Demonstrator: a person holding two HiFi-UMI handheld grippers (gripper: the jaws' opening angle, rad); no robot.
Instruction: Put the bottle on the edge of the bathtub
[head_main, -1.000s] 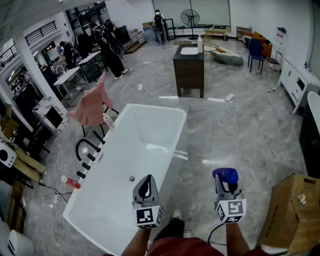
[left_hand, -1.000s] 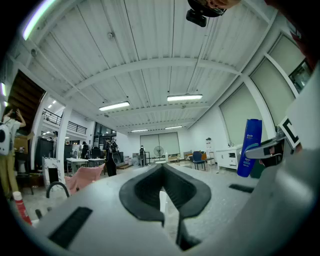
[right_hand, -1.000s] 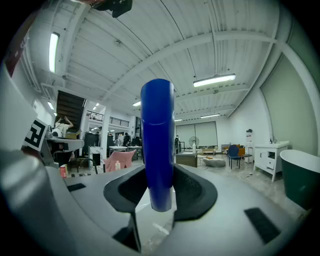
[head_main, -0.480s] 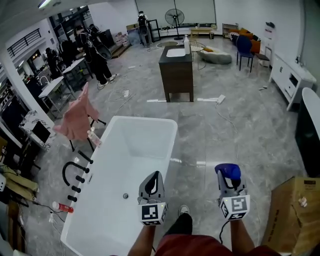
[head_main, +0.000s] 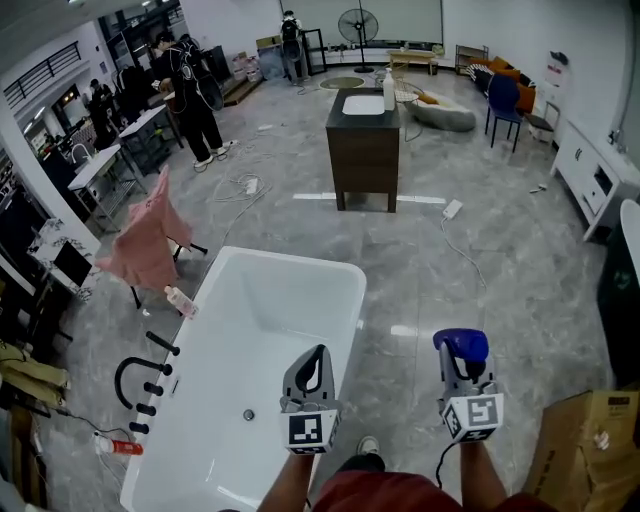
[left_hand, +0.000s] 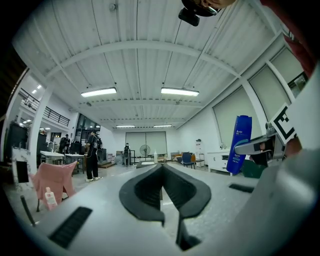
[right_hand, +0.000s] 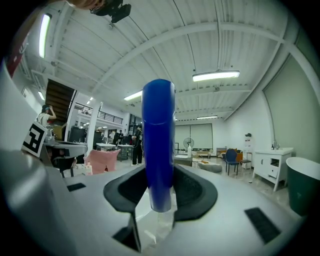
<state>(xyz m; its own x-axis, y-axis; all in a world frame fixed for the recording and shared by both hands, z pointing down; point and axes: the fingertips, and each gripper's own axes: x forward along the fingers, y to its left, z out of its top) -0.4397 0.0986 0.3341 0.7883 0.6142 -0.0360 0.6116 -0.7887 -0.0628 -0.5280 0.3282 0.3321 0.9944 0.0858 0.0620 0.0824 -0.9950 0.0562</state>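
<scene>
Right tool (head_main: 461, 368) grips blue bottle (head_main: 459, 343) upright, seemingly just beyond bathtub (head_main: 300, 259) right edge; left tool (head_main: 319, 352) closed, empty.

Cabinet (head_main: 365, 152) behind bathtub (head_main: 290, 258); bottle (head_main: 460, 344) right of bathtub.

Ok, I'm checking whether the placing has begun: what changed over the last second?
The person has walked forward beside the bathtub, which slid down the head view. Nothing was taken hold of or let go. The right gripper stays shut on the upright blue bottle, over the floor right of the bathtub; the left gripper stays shut and empty. Both are held ahead as before.
</scene>
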